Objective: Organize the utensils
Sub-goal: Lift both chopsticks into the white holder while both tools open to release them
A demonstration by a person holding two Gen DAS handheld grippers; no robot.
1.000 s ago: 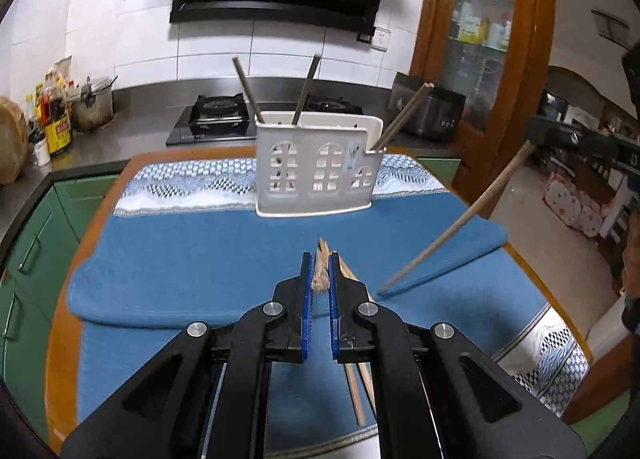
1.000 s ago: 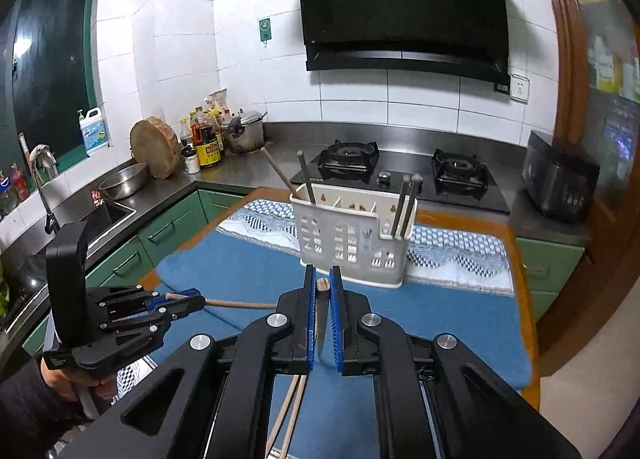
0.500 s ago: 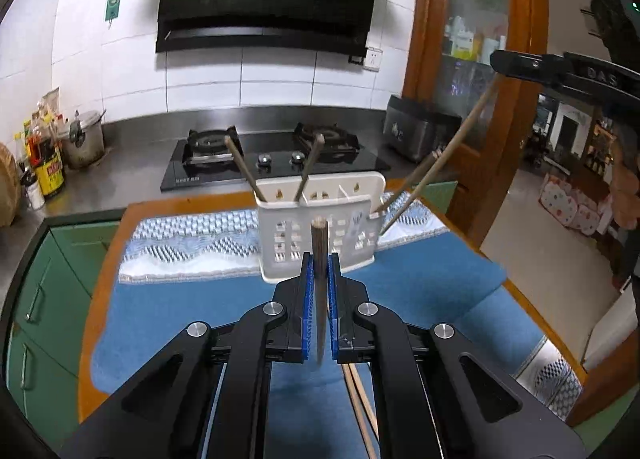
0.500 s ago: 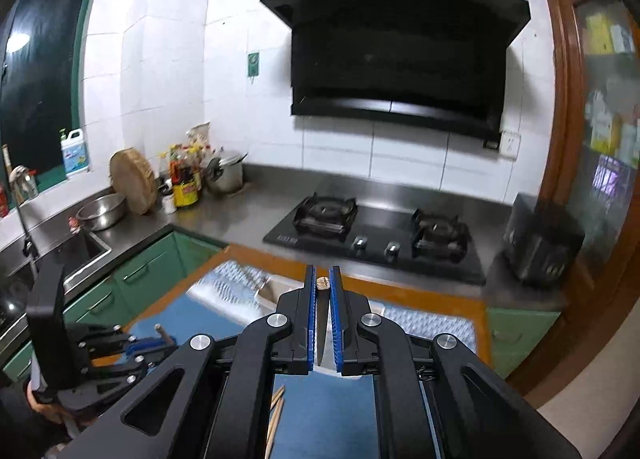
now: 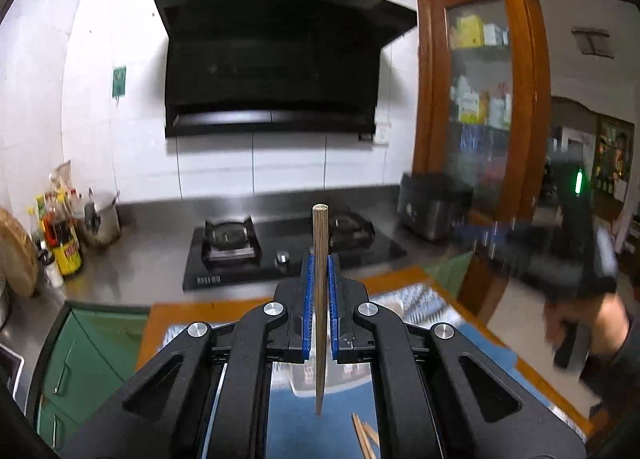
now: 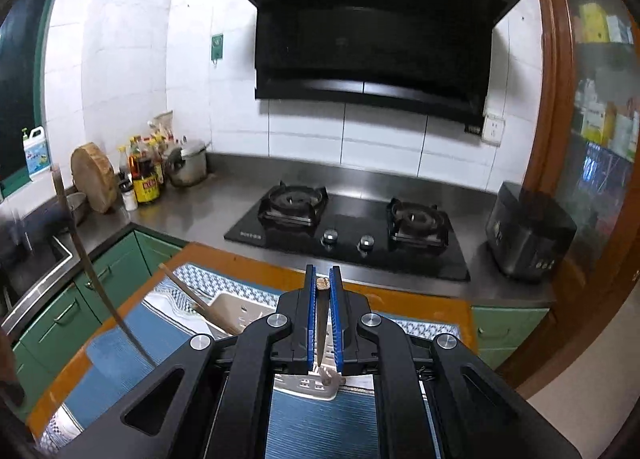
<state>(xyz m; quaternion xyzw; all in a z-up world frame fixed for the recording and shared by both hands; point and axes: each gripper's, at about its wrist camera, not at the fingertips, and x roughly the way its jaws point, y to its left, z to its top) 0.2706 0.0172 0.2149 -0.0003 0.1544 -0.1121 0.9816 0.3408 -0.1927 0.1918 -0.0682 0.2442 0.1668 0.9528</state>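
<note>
Left claw: the left claw is pinched on a wooden chopstick between its blue pads; the stick stands nearly upright, its blunt end above the fingertips and its thin end hanging below them, over the blue mat.
Right claw: the right claw is pressed onto a second chopstick, seen end-on, with its round top just between the pad tips and its lower end close above the white holder.
White holder: it stands on the patterned cloth at the far side of the bench; one dark stick leans out of its left part toward the left. More stick ends show just under the right claw; which compartment they sit in cannot be told.
Loose chopsticks: a pair lies on the mat, low and just right of the held stick's tip.
Other claw seen from the left camera: blurred at the right edge, held in a hand.
Background: gas hob, black hood, grey cooker, bottles.
</note>
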